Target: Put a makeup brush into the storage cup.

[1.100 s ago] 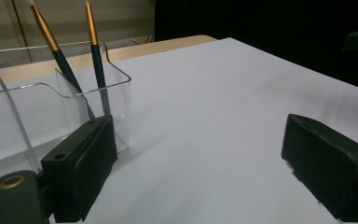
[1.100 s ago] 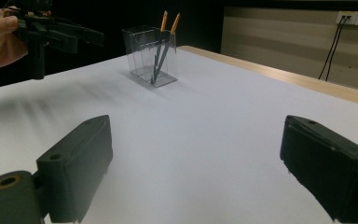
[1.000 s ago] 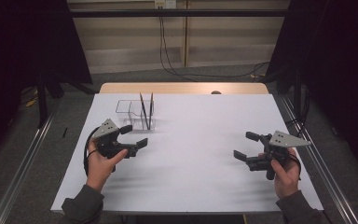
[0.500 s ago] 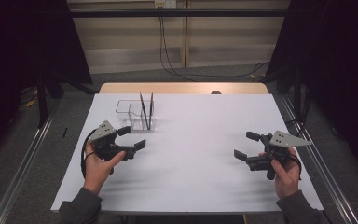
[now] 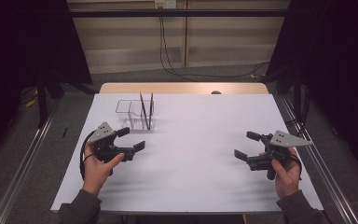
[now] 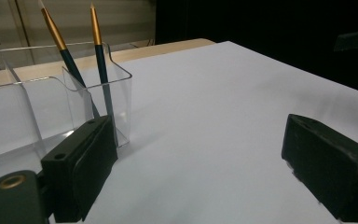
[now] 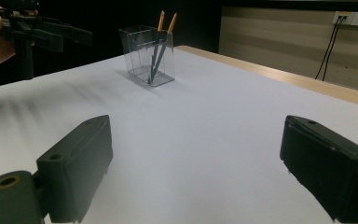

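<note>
Two brushes (image 6: 81, 70) stand tip-up in a clear holder (image 6: 116, 79), leaning against its rim in the compartment nearest the left gripper's (image 5: 123, 140) jaws. The holder's other compartments look empty. In the left gripper view the holder sits just ahead of the left-hand jaw, close beside it but not touching, while the other jaw is well off over bare white surface. The jaws are wide apart and grip nothing. Judging by this, the left gripper is lined up for a reach at the brushes: their handles rise above the rim, so there is free length to pinch, and the lean keeps them apart enough to take one alone.

The holder (image 5: 136, 114) stands at the far left of the tabletop (image 5: 200, 177), ahead of the left gripper and slightly to its right in the high view. That puts it on the left hand's side, which is likely why this hand is the nearer one.

The right gripper (image 5: 249, 147) hovers well apart, low over the right side of the tabletop, its jaws also spread wide and empty. In the right gripper view the holder (image 7: 149, 56) is far ahead of the jaws, toward the left-hand one, with nothing between. It seems to wait, perhaps to receive a brush or steady the holder.
</note>
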Available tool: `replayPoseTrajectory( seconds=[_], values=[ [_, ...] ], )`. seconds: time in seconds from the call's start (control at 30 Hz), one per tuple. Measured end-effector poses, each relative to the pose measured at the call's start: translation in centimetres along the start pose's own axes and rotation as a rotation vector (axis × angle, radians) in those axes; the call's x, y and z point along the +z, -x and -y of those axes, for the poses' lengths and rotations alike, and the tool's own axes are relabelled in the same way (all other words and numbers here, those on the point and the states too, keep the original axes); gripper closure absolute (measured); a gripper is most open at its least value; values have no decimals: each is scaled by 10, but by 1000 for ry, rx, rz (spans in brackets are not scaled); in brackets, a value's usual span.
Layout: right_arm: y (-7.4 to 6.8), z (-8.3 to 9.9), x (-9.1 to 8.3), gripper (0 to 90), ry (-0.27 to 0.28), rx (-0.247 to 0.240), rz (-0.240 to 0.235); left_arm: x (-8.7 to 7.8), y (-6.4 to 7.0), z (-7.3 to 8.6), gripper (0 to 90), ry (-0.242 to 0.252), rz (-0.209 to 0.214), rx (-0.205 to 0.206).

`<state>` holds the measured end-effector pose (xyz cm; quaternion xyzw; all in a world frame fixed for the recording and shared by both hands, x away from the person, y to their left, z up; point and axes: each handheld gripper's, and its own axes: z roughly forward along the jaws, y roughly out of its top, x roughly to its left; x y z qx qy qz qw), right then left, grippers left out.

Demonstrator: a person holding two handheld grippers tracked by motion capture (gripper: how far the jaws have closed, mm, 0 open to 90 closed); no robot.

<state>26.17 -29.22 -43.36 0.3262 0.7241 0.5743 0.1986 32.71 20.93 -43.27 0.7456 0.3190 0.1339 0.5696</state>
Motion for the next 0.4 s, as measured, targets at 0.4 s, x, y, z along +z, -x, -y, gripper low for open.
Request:
replayPoseTrajectory(
  seconds=[0.4],
  values=[
    [0, 0, 0, 89, 0, 0, 3, -6, 1, -2, 101, 16, -11, 5]
  ],
)
